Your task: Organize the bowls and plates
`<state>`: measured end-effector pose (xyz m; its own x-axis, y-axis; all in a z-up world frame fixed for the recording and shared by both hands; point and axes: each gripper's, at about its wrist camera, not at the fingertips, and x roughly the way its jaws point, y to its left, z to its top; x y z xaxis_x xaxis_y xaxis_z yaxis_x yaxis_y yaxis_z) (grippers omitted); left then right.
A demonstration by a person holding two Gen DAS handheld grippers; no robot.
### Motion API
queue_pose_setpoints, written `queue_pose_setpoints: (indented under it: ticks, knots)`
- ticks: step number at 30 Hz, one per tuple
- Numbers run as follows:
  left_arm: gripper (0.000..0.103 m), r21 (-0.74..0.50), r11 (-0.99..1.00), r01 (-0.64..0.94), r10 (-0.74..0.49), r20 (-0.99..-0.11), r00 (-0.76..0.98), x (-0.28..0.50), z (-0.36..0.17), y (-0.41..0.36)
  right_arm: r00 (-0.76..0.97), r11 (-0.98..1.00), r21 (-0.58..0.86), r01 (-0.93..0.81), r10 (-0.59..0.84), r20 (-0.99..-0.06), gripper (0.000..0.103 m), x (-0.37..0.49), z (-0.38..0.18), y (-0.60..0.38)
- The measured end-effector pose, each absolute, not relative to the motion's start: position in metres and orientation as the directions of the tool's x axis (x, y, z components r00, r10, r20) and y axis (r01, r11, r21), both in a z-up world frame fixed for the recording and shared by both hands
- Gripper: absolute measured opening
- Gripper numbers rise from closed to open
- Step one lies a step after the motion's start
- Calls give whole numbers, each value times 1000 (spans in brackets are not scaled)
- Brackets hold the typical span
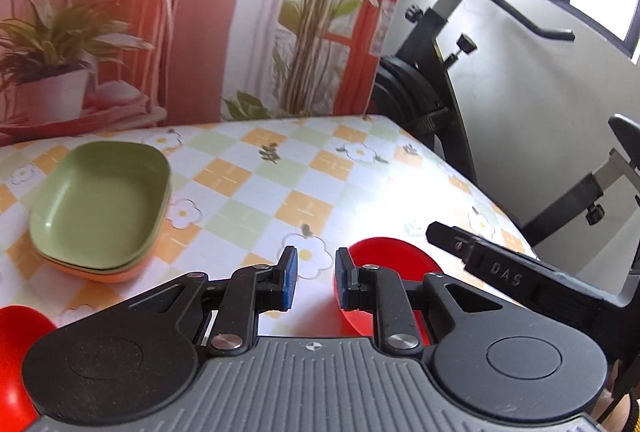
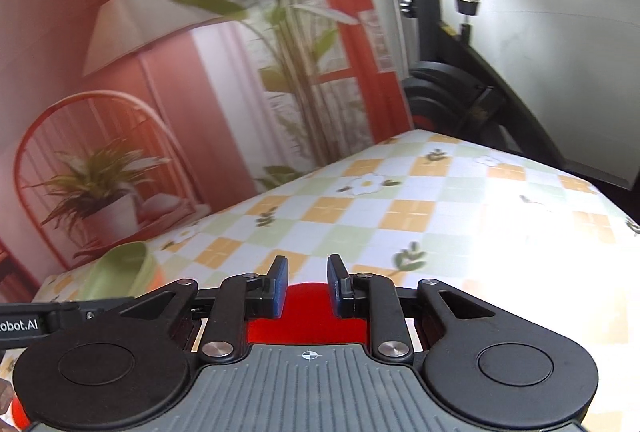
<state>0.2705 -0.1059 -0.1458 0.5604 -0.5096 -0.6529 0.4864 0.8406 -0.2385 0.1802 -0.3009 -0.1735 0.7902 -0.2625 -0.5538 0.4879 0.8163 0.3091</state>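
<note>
A home room, set up around a dining table.

We see a table under a checked orange, green and white flowered oilcloth [image 1: 256,168], a printed backdrop of plants and curtains [image 1: 192,12], and a black exercise bike [image 1: 448,80] beside a white wall.

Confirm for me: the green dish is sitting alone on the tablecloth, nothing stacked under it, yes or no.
No. The green dish is nested on other dishes, with an orange dish showing at the bottom.
</note>
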Motion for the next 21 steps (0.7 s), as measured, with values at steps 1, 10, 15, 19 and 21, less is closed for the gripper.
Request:
queue_pose_setpoints:
  ticks: [1,10,15,19,21]
  knots:
    - [21,-241,839,487,-510,-659,552,272,-149,-111,785,812,305,497,-271,-557,21,176,-176,-306]
    - [23,-258,858,445,-481,-707,517,277,-181,-132,755,777,340,530,-249,-607,21,153,-207,-322]
    - [23,-266,853,448,-485,-719,497,274,-189,-135,760,776,355,521,-233,-607,21,154,-211,-322]
    - [24,-253,852,459,-481,-724,494,274,-192,-144,760,774,367,516,-214,-614,21,156,-215,-322]
    - [25,-250,852,460,-480,-725,494,273,-193,-146,763,776,373,508,-205,-614,20,156,-215,-322]
